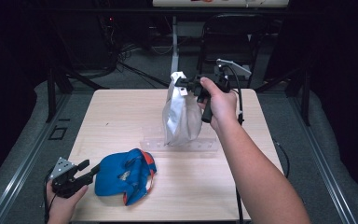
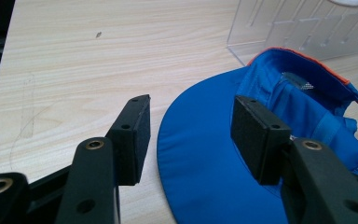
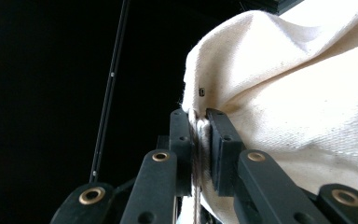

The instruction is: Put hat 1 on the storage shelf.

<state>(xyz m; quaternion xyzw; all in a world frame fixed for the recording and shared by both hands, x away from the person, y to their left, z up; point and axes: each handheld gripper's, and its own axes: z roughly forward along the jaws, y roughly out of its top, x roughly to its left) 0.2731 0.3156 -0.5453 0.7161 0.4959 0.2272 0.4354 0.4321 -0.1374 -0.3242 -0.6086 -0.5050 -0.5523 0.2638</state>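
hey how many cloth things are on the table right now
2: a blue cap lying at the near left by the open left tongs, and a white bag held up mid-table by the right tongs, its bottom apparently resting there.

place: lab / recording rig | evidence: dark curtained surround, metal frame legs [image 1: 51,93], floor cables [image 1: 135,70], lone wooden desk [image 1: 121,116]

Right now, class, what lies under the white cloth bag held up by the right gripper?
Below the white cloth bag stands a clear plastic rack on the wooden table. The bag hides the rack's middle; its contents are unseen.
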